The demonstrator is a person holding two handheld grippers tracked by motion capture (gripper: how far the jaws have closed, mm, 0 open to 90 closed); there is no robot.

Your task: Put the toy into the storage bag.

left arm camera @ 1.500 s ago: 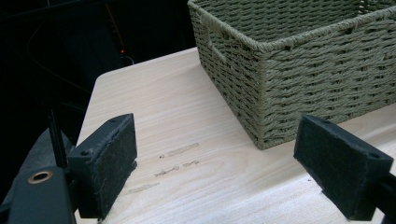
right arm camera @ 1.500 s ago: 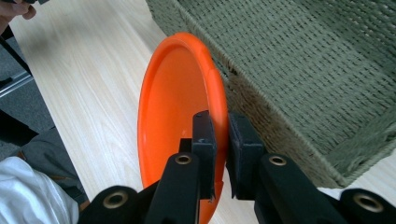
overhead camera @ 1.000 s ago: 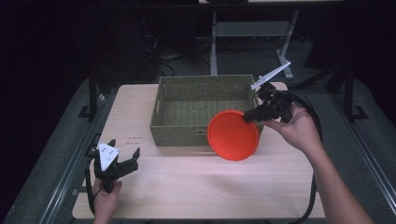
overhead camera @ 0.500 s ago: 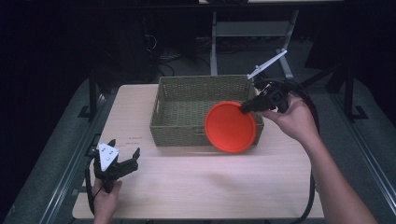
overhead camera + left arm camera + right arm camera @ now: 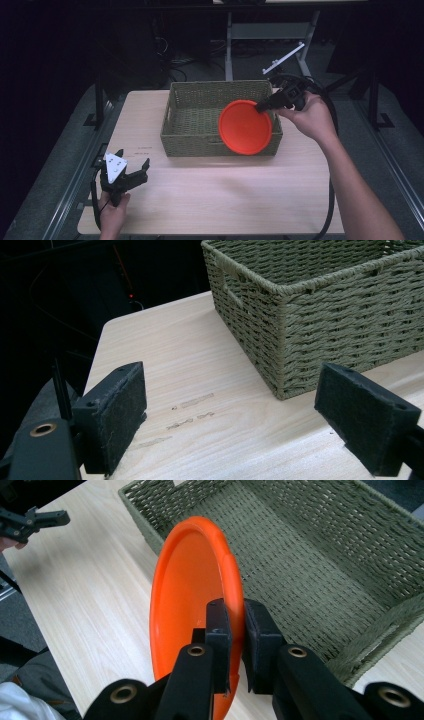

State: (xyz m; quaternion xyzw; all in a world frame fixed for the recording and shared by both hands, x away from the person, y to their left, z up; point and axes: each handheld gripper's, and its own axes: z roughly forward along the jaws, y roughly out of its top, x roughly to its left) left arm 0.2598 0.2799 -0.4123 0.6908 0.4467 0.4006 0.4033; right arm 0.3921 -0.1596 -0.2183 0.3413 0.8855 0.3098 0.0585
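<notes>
An orange plate (image 5: 245,127) hangs on edge, tilted, over the front right corner of the green woven basket (image 5: 200,102). My right gripper (image 5: 260,106) is shut on its upper right rim; in the right gripper view the two pads (image 5: 218,630) clamp the plate (image 5: 187,600) rim above the basket (image 5: 320,545). My left gripper (image 5: 131,172) rests low at the table's front left, open and holding nothing. Its view shows both pads (image 5: 117,410) wide apart with the basket's (image 5: 320,305) near corner ahead.
The basket sits at the back middle of a light wooden table (image 5: 215,200). A white metal stand (image 5: 285,57) and cables lie on the dark floor behind. My right gripper's black cable (image 5: 331,195) loops off the table's right side.
My right gripper has carried the orange plate up and left, from the table beside the basket's front right corner to above the basket's rim. The left gripper has stayed put.
</notes>
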